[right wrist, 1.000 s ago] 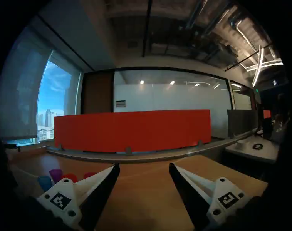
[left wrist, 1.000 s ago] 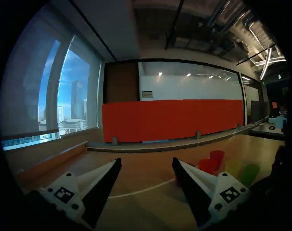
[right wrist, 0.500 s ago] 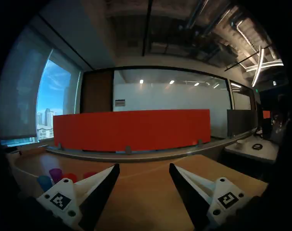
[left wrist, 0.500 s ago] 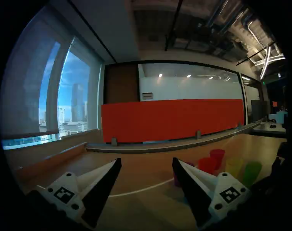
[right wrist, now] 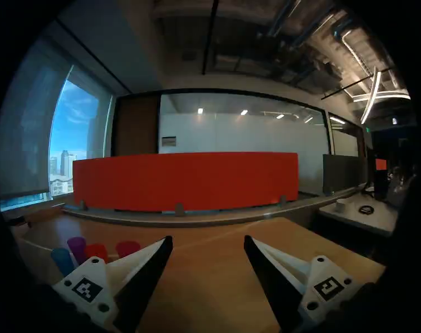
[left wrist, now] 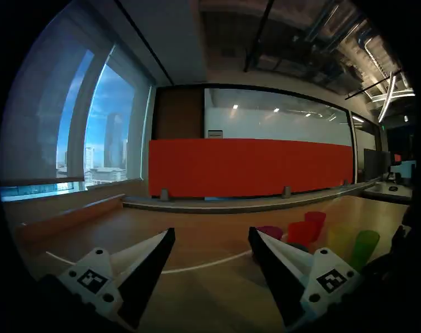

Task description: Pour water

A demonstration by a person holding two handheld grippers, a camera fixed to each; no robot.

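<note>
The left gripper (left wrist: 210, 230) is held over the wooden table (left wrist: 210, 250), fingers spread and empty. To its right a red cup (left wrist: 301, 232) and a green cup (left wrist: 365, 247) are seen upright, mouths up. The right gripper (right wrist: 208, 238) is likewise spread and empty, and a purple cup (right wrist: 77, 248) stands upright to its left.

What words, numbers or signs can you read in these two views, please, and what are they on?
Wall placard: too small and blurred to read.
Square markers on the left tool and right tool: black-and-white patterns, no letters.
No other text is readable.
</note>
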